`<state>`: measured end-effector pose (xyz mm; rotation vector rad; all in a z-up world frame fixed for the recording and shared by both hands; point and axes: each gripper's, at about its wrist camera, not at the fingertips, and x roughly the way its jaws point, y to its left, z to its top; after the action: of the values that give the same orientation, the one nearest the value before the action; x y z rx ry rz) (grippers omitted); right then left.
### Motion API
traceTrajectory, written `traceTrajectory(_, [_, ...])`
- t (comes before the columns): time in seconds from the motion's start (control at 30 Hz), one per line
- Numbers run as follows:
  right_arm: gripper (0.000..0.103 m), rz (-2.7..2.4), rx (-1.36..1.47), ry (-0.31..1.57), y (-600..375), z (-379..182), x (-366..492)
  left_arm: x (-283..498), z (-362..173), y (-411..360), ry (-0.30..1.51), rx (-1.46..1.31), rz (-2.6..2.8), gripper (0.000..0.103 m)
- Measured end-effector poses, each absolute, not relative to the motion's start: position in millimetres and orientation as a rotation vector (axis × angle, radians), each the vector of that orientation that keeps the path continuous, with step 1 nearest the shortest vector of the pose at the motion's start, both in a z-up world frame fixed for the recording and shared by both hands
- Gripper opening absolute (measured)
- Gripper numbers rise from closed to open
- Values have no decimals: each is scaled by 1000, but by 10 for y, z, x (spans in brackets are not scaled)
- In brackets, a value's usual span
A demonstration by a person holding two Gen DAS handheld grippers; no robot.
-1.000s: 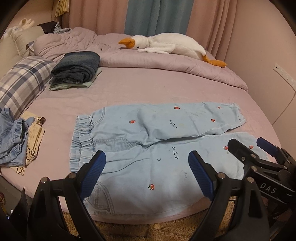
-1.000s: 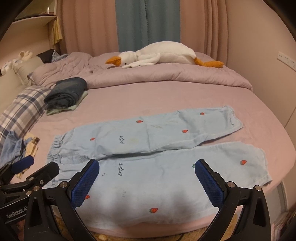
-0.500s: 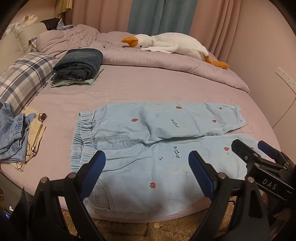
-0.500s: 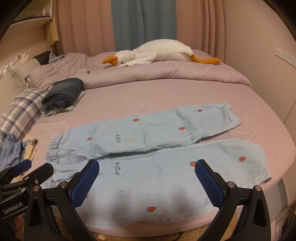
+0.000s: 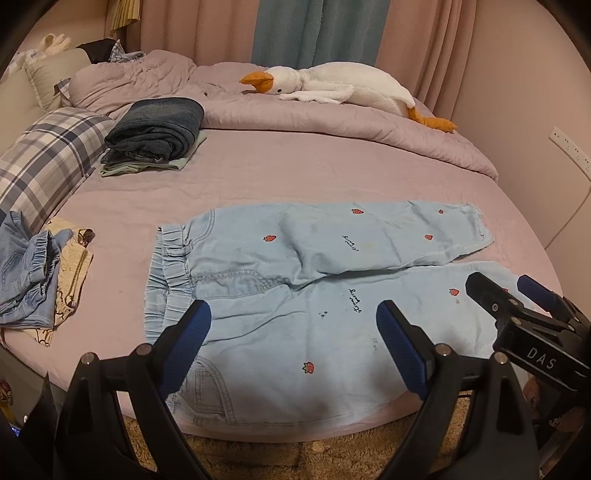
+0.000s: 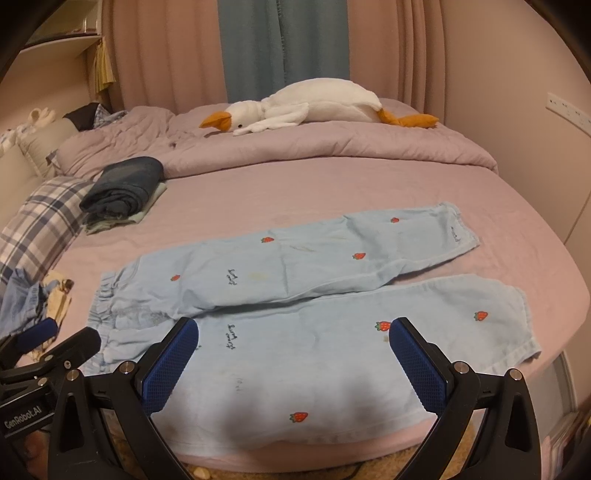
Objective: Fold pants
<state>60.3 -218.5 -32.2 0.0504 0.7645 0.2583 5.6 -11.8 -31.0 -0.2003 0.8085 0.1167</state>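
- The room had pink curtains (image 5: 177, 33) with a teal one (image 5: 317, 33) between them along the top of the frame, and a wide bed (image 5: 332, 170) under a mauve sheet filled most of both views.
- A rumpled mauve quilt (image 6: 332, 147) lay across the far side of the bed, and a white toy goose (image 5: 332, 86) with an orange beak was stretched out on top of it.
- At upper left sat a stack of folded clothes (image 5: 155, 133), dark denim on top of something pale green, just beside a plaid pillow (image 5: 48, 162).
- At the left edge lay a loose heap of clothes (image 5: 37, 280), blue denim over a cream piece.
- The pants (image 5: 314, 288), pale blue with small strawberries, lay flat and unfolded in the lower middle of the frame, waistband to the left and both legs running right; the near leg reached the bed's front edge.
- The left gripper (image 5: 291, 343) hung at the bottom of its frame with its blue-padded fingers wide apart, holding nothing, above the seat of the pants.
- The right gripper (image 6: 291, 358) was likewise spread wide and empty, over the near leg.
- Each gripper showed at the side of the other's view, the right at lower right, the left at lower left.
- A white wall socket (image 6: 569, 110) sat at the right.
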Motion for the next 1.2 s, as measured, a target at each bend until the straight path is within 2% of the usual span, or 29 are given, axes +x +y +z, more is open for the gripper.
traceTrajectory(1.2, [103,208,71,804,-2281,-391,676,146,-448,-70,856,-235,88,91])
